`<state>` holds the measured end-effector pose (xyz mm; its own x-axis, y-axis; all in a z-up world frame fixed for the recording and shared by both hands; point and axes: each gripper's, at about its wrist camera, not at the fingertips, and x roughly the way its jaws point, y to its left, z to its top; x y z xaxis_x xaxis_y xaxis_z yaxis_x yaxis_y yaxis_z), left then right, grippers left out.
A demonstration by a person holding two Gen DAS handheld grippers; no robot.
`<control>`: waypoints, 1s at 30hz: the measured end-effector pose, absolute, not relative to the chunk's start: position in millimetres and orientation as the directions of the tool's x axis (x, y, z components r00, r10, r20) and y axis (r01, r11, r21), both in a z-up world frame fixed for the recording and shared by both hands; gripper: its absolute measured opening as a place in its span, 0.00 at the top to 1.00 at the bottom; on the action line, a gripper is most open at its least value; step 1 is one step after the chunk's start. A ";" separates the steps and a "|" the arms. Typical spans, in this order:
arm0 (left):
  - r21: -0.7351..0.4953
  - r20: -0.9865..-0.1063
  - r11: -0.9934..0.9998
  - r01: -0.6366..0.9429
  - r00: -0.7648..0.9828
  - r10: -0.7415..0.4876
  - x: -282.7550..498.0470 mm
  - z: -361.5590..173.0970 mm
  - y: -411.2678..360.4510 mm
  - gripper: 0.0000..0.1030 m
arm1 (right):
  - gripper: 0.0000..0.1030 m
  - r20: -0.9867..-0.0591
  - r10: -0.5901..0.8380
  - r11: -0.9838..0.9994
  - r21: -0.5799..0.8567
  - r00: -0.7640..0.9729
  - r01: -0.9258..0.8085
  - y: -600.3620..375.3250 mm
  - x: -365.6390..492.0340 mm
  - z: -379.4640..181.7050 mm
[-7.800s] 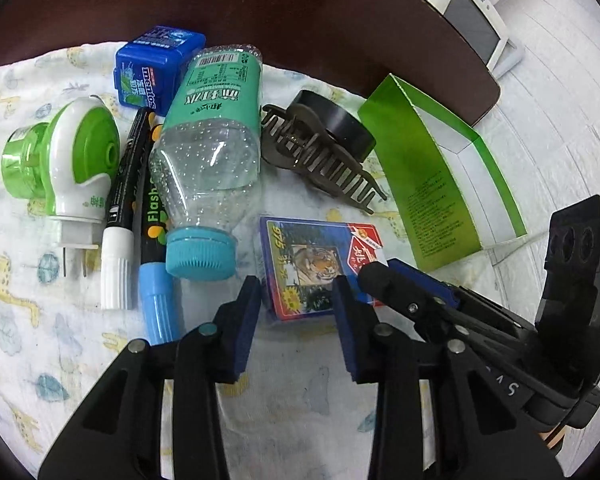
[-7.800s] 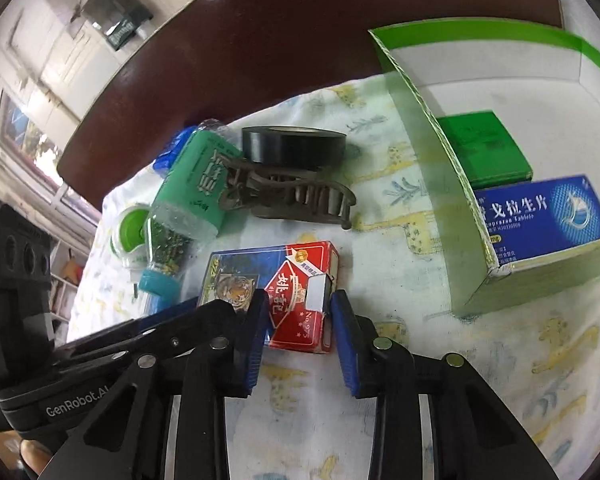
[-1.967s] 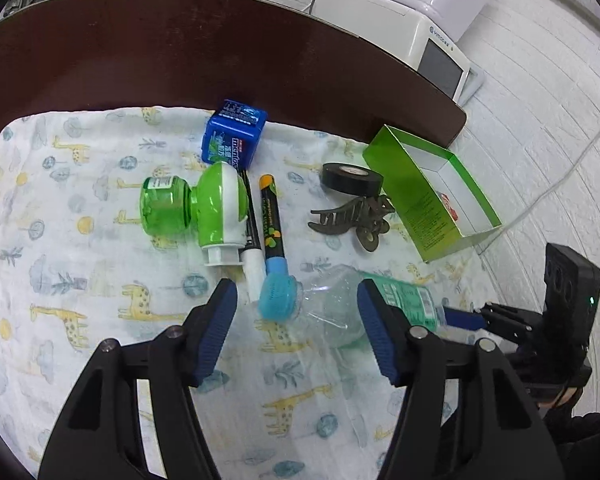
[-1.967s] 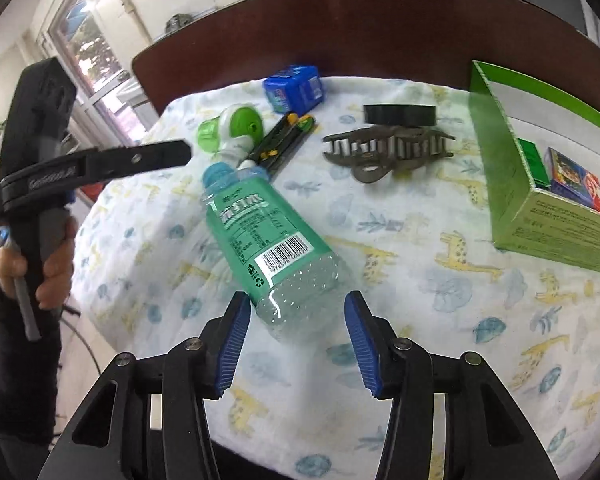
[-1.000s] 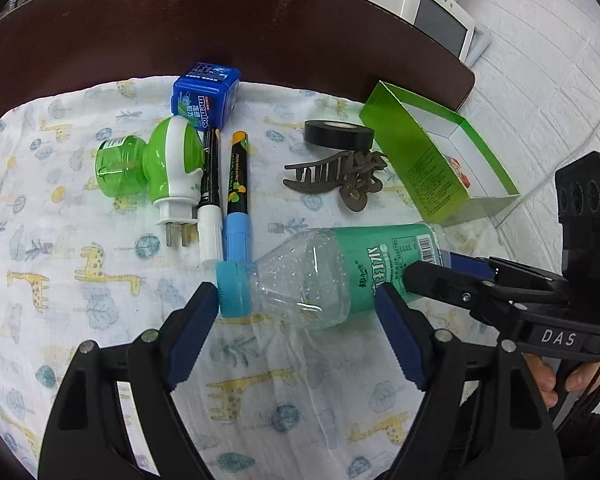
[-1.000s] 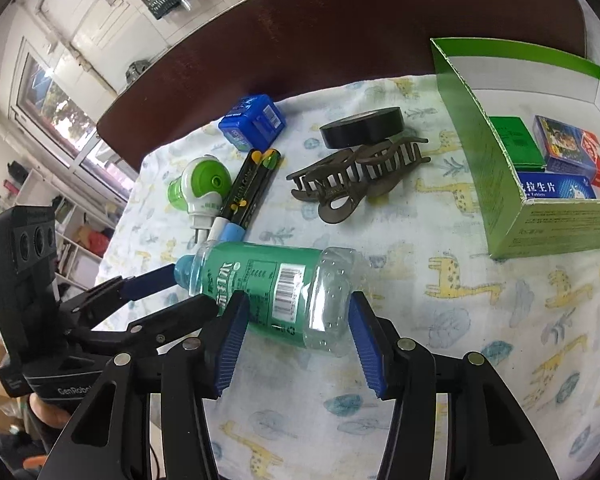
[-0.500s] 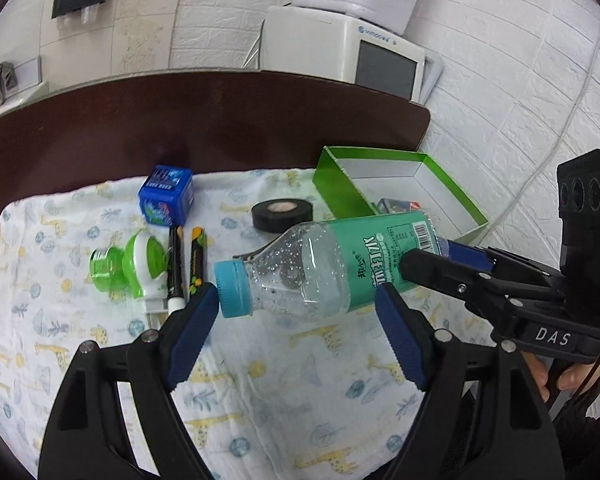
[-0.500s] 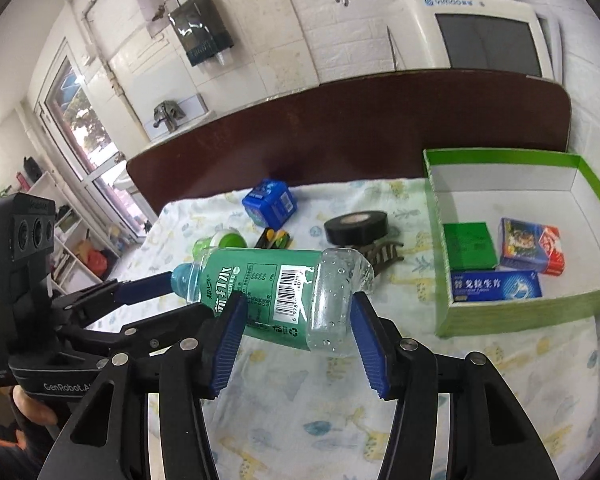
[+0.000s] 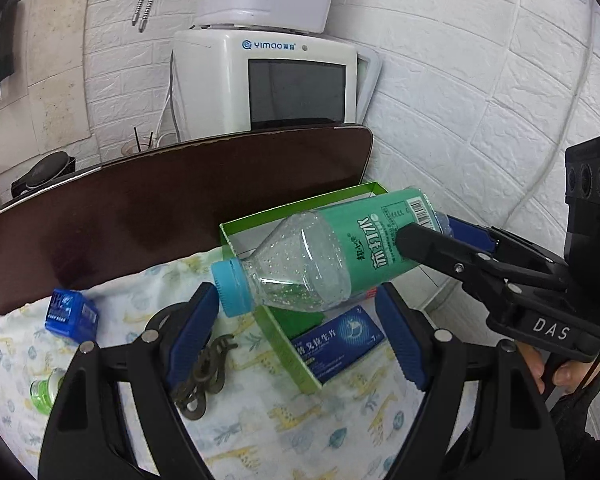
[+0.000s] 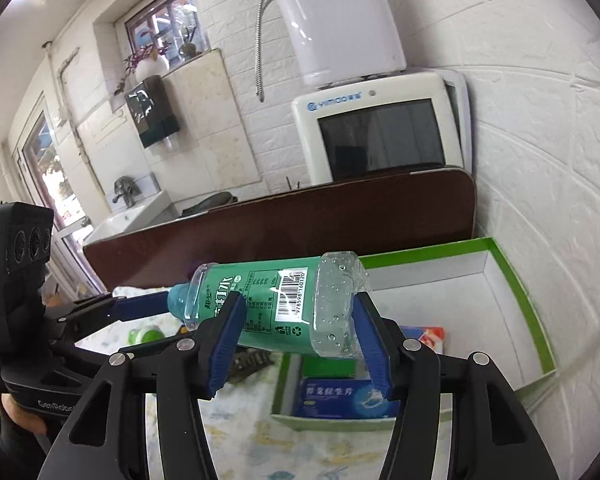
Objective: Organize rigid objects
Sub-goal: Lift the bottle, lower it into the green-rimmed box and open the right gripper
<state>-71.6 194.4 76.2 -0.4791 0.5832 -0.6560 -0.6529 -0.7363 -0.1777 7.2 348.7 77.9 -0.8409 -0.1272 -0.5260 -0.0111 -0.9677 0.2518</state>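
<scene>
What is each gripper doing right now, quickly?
Left gripper: jaws wide, one touching the bottle at its cap; grip cannot be told.
Right gripper: closed on the bottle's base end.

bottle [image 9: 332, 256] above box [image 9: 288, 344] | medicine packet [image 9: 336, 340] in box | hair clip [image 9: 202, 372] left of box
</scene>
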 end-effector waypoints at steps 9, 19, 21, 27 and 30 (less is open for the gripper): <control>-0.168 -0.769 -0.766 -0.621 -0.403 0.496 -130.3 27.3 251.4 0.24 | 0.40 -0.617 -0.130 -0.954 0.292 -0.776 -0.072 418.4 -58.4 36.6; -0.028 -0.790 -0.773 -0.634 -0.460 0.406 -140.6 23.4 266.8 0.27 | 0.40 -0.712 -0.143 -0.927 0.339 -0.688 -0.158 426.8 -111.9 -14.2; -0.001 -0.779 -0.765 -0.644 -0.479 0.404 -131.3 29.7 256.4 0.26 | 0.40 -0.721 -0.100 -0.933 0.308 -0.686 -0.188 425.0 -112.4 -13.9; -0.090 -0.761 -0.813 -0.575 -0.488 0.429 -114.5 36.3 180.9 0.26 | 0.40 -0.679 -0.041 -0.919 0.314 -0.733 -0.240 424.3 -78.3 6.0; -0.171 -0.732 -0.854 -0.491 -0.517 0.443 -105.5 38.8 124.4 0.26 | 0.40 -0.638 -0.077 -0.922 0.339 -0.767 -0.189 413.7 -58.0 21.6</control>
